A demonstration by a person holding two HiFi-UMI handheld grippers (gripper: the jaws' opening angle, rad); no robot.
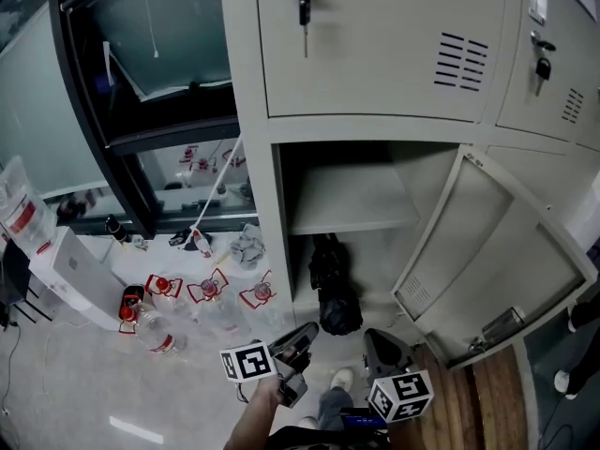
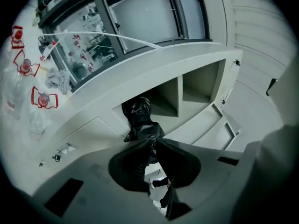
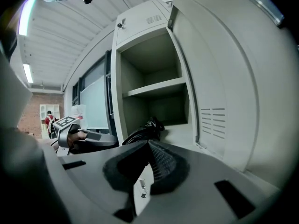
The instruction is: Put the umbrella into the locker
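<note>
A folded black umbrella (image 1: pixel 333 293) lies in the bottom of the open locker compartment (image 1: pixel 361 251), under a shelf (image 1: pixel 349 198). It leans against the left wall, and its lower end sticks out at the front edge. My left gripper (image 1: pixel 300 343) hovers just in front of it and a little to the left, not touching. In the left gripper view the fingertips meet (image 2: pixel 154 141) with nothing between them, and the umbrella (image 2: pixel 140 120) lies beyond. My right gripper (image 1: pixel 380 350) is beside it, in front of the opening. Its tips (image 3: pixel 147 143) are together and empty, with the umbrella (image 3: pixel 145 129) ahead.
The locker door (image 1: pixel 492 270) hangs open to the right. Closed lockers with keys (image 1: pixel 305 7) sit above. Several water bottles with red labels (image 1: pixel 206 293) and a white box (image 1: pixel 80 275) stand on the floor to the left. A shoe (image 1: pixel 342 380) is below the grippers.
</note>
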